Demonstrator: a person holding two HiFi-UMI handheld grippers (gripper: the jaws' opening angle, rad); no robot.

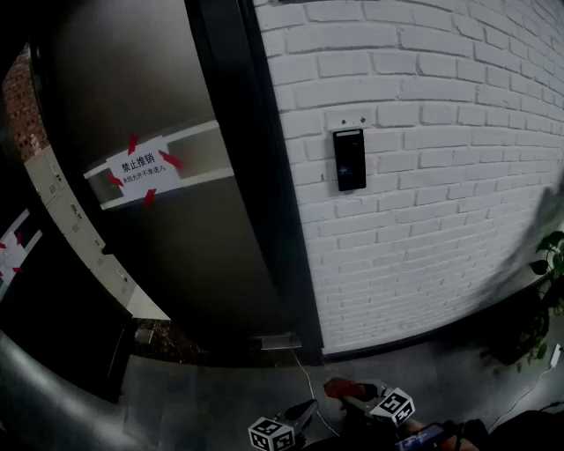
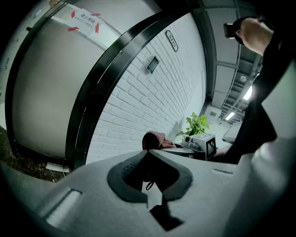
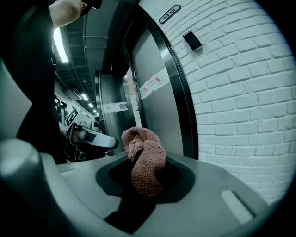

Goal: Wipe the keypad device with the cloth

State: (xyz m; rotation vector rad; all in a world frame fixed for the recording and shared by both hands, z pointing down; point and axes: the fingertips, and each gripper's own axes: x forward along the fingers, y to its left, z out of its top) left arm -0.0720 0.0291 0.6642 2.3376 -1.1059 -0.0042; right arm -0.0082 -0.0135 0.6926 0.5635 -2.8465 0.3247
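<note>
The keypad device [image 1: 349,159] is a black panel mounted on the white brick wall [image 1: 441,176], right of the door frame. It also shows far up the wall as the keypad device [image 2: 152,64] in the left gripper view and the keypad device [image 3: 192,40] in the right gripper view. My right gripper [image 3: 144,172] is shut on a reddish-brown cloth [image 3: 144,159] that bunches up above the jaws. Low in the head view, the right gripper [image 1: 345,390] holds the cloth [image 1: 342,387] well below the keypad. My left gripper [image 2: 147,153] is shut and holds nothing; it sits as the left gripper [image 1: 307,409] beside the right one.
A dark door frame [image 1: 264,176] borders a grey metal door [image 1: 176,247] bearing a paper notice [image 1: 143,167] taped with red strips. A potted plant [image 1: 548,264] stands at the right. A thin cable [image 1: 308,388] lies on the floor. A number plate [image 3: 169,14] hangs above the keypad.
</note>
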